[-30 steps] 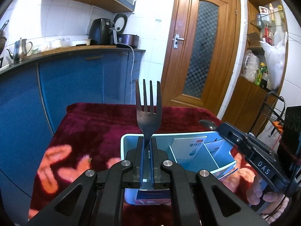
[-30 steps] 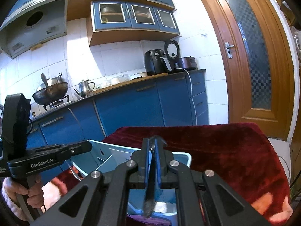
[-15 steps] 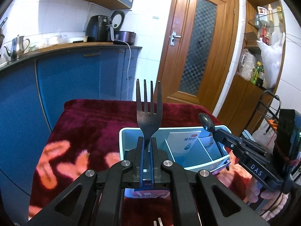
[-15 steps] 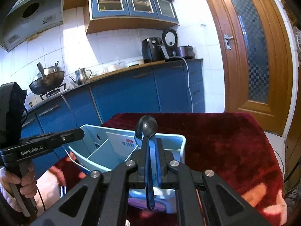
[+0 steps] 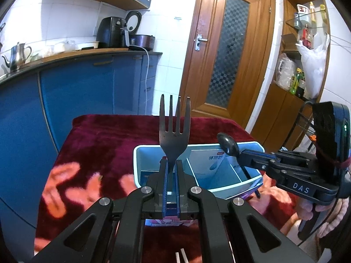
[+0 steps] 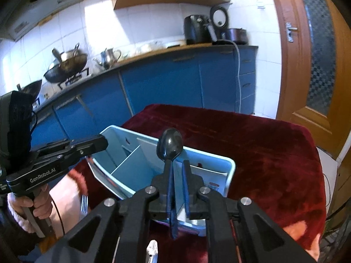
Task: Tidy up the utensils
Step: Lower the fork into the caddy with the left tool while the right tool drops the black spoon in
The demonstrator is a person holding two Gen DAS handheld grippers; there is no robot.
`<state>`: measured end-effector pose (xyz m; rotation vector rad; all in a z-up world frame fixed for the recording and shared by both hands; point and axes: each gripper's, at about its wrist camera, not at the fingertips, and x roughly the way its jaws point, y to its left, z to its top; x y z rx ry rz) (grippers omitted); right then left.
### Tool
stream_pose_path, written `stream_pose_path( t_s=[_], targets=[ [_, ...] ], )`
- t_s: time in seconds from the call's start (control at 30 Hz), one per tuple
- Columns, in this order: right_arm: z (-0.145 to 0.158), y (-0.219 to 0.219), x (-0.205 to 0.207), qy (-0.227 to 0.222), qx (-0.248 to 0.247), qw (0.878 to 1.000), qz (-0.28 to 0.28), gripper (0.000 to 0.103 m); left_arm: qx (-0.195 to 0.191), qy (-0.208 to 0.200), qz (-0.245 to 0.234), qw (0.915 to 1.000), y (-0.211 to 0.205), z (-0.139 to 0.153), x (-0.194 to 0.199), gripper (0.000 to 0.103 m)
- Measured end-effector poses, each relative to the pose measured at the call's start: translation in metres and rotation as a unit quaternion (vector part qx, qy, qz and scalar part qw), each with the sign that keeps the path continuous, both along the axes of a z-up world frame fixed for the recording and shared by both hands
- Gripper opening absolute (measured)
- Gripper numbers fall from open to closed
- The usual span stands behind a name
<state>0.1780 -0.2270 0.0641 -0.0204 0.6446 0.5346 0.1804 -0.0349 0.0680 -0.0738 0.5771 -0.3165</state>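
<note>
Spoon (image 6: 170, 144) over the blue organizer (image 6: 230, 171), right-end compartment; my right gripper (image 6: 177, 175) fingers are opening, handle resting against one pad only. Let it slide handle-first, clear of the divider. Fork (image 5: 174, 129) pinched upright in my left gripper (image 5: 171, 171), above the left compartment, waiting its turn.

My left gripper (image 5: 172, 164) was black, with blue pads (image 5: 165, 188) and silver screws (image 5: 146, 190) on its linkage arms; its side read "GenRobot.AI". My right gripper (image 6: 177, 166) matched it, lettered "DAS", with a green light and dark red cord on its black housing. A fuzzy pink sleeve (image 6: 20, 215) cuffed my left hand (image 6: 33, 203).
</note>
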Motion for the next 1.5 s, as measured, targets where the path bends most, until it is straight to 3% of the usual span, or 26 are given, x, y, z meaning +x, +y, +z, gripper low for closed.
stream_pose_path(
  t_s=[0.13, 0.57, 0.87, 1.27, 1.5],
  targets=[
    [-0.001, 0.005, -0.002, 0.004, -0.015, 1.000, 0.005, 0.015, 0.000, 0.002, -0.002, 1.0000, 0.000, 0.001, -0.001, 0.006],
    [0.000, -0.015, -0.005, 0.025, 0.004, 0.999, -0.031, 0.016, 0.000, 0.012, -0.013, 0.9998, -0.001, 0.006, -0.011, 0.006],
    [-0.002, -0.010, -0.002, 0.036, -0.003, 0.999, -0.013, 0.018, 0.006, 0.013, -0.018, 0.9997, -0.005, 0.007, -0.016, 0.006],
    [-0.004, -0.013, 0.015, 0.104, 0.057, 0.993, 0.014, 0.019, 0.012, 0.015, -0.020, 0.9996, -0.007, 0.009, -0.019, 0.006],
    [0.000, -0.018, 0.012, 0.105, 0.057, 0.993, 0.005, 0.022, 0.014, 0.016, -0.023, 0.9995, -0.008, 0.010, -0.021, 0.011]
  ],
)
